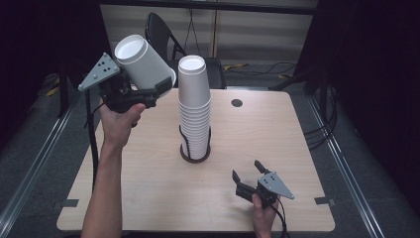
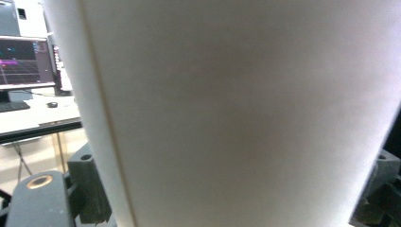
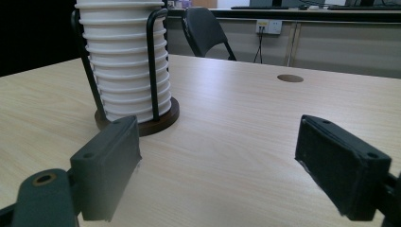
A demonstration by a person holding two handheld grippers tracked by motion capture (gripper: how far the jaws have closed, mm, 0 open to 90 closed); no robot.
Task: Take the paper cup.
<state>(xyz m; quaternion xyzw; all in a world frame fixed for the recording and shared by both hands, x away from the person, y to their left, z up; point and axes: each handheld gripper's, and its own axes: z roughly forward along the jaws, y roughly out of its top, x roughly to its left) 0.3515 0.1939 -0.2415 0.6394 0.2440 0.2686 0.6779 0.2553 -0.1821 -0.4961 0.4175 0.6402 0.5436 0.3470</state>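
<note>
High view: left tool [image 1: 161, 85], raised at ten o'clock off the desk [image 1: 277, 148], clamped on a tilted white paper cup [image 1: 143, 62]. Cup stack [image 1: 194, 106] upright in a wire holder [image 1: 195, 151] at desk centre. Right tool [image 1: 246, 174], five o'clock, jaws wide apart, holding nothing.

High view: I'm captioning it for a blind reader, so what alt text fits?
The left gripper holds a white paper cup tilted in the air beside a tall stack of cups in a holder on a wooden table. The right gripper rests open near the table's front edge.
</note>
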